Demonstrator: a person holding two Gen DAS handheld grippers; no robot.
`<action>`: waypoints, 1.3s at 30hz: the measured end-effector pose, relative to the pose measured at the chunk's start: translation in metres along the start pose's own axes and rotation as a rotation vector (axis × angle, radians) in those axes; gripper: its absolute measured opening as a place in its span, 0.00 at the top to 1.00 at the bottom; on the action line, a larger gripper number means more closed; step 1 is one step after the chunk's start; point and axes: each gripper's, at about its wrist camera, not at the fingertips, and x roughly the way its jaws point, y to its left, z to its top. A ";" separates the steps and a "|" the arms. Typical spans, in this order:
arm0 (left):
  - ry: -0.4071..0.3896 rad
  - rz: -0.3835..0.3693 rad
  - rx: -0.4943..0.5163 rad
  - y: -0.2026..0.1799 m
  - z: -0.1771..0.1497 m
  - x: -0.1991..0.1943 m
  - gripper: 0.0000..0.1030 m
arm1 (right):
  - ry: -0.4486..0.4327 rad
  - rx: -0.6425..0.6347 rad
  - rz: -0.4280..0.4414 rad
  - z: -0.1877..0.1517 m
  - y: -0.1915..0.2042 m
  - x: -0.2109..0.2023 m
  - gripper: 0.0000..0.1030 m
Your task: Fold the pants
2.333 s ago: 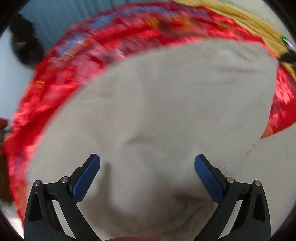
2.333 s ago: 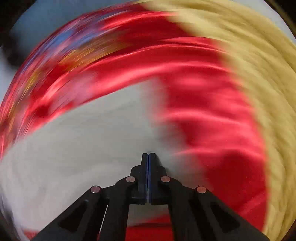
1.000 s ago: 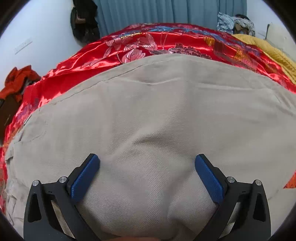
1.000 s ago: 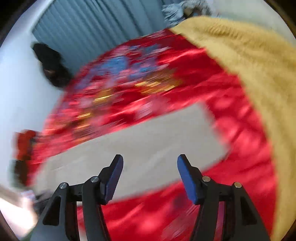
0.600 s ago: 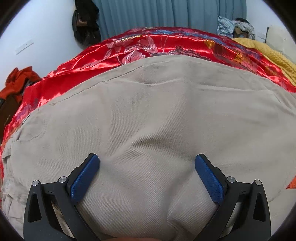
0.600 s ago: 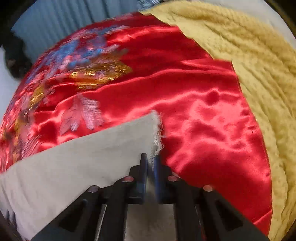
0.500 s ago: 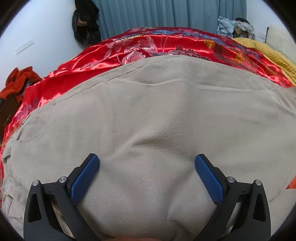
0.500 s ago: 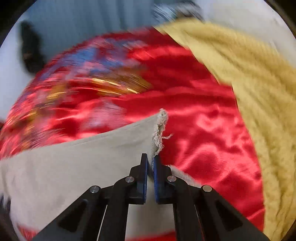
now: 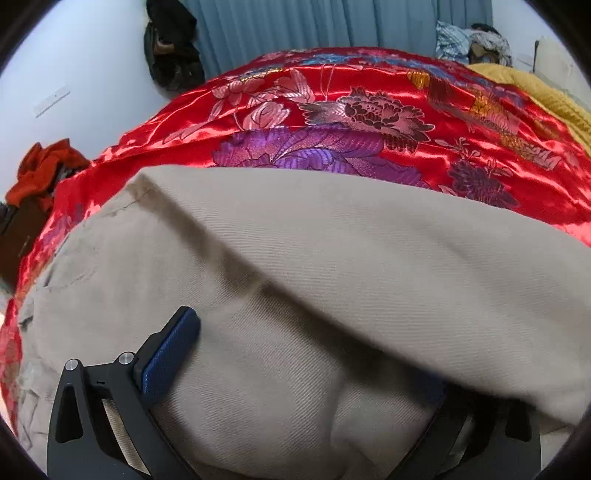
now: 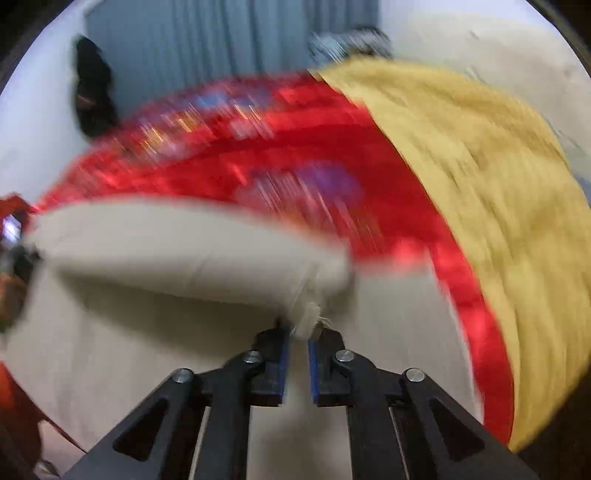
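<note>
Beige pants [image 9: 229, 369] lie on a red satin bedspread [image 9: 332, 110]. My left gripper [image 9: 295, 369] rests open on the pants; its left finger [image 9: 170, 354] shows, while its right finger is hidden under a folded-over pant leg [image 9: 388, 251]. In the blurred right wrist view my right gripper [image 10: 297, 332] has the frayed hem [image 10: 308, 319] of that leg [image 10: 184, 254] between its fingertips. The leg hangs lifted above the rest of the pants [image 10: 147, 350]. The jaws are opening slightly, with the hem still pinched at the tips.
A mustard-yellow blanket [image 10: 480, 184] covers the right side of the bed. Blue curtains [image 9: 332, 22] and a dark bag [image 9: 170, 48] are at the far wall. Orange clothing [image 9: 40, 173] lies off the bed's left edge.
My right gripper shut on the leg's frayed hem and swept it left over the pants. The folded leg now covers my left gripper's right finger. The left gripper stayed put.
</note>
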 end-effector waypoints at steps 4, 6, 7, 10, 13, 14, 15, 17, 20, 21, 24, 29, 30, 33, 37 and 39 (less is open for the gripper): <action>0.070 0.020 0.004 0.000 0.006 -0.003 0.01 | -0.039 0.170 -0.048 -0.012 -0.016 -0.011 0.43; 0.131 0.020 0.002 0.003 0.010 -0.012 0.01 | -0.093 0.217 -0.106 -0.013 -0.018 -0.025 0.32; 0.148 0.011 -0.005 0.006 0.009 -0.020 0.01 | -0.114 0.239 -0.117 -0.012 -0.020 -0.034 0.32; 0.113 -0.068 -0.039 0.019 -0.007 -0.068 0.01 | -0.144 0.264 -0.119 -0.014 -0.012 -0.057 0.32; 0.090 -0.126 -0.031 0.022 -0.038 -0.107 0.01 | -0.198 0.236 -0.062 -0.017 0.024 -0.081 0.32; 0.082 -0.137 -0.016 0.022 -0.056 -0.121 0.01 | -0.214 0.228 -0.033 -0.023 0.036 -0.088 0.32; 0.079 -0.137 -0.005 0.022 -0.068 -0.128 0.01 | -0.228 0.219 0.003 -0.026 0.049 -0.093 0.31; 0.077 -0.113 0.019 0.022 -0.099 -0.135 0.01 | -0.243 0.175 0.118 -0.027 0.090 -0.092 0.25; 0.115 -0.097 0.062 0.025 -0.138 -0.117 0.01 | -0.202 0.083 0.188 -0.035 0.138 -0.068 0.25; 0.082 -0.096 0.083 0.023 -0.142 -0.117 0.01 | -0.135 0.031 0.176 -0.039 0.153 -0.047 0.25; 0.059 -0.089 0.100 0.020 -0.144 -0.115 0.01 | -0.008 -0.068 0.104 -0.053 0.173 0.001 0.22; 0.044 -0.096 0.090 0.022 -0.146 -0.110 0.01 | -0.103 -0.103 0.093 -0.061 0.175 0.009 0.12; 0.036 -0.095 0.091 0.024 -0.148 -0.113 0.01 | -0.107 -0.102 0.091 -0.061 0.177 0.009 0.12; 0.018 -0.095 0.087 0.022 -0.148 -0.112 0.01 | -0.151 -0.100 0.082 -0.066 0.178 0.011 0.11; 0.006 -0.101 0.085 0.023 -0.153 -0.114 0.01 | -0.196 -0.096 0.081 -0.075 0.183 0.009 0.11; 0.003 -0.104 0.085 0.023 -0.153 -0.115 0.01 | -0.210 -0.099 0.075 -0.076 0.184 0.010 0.11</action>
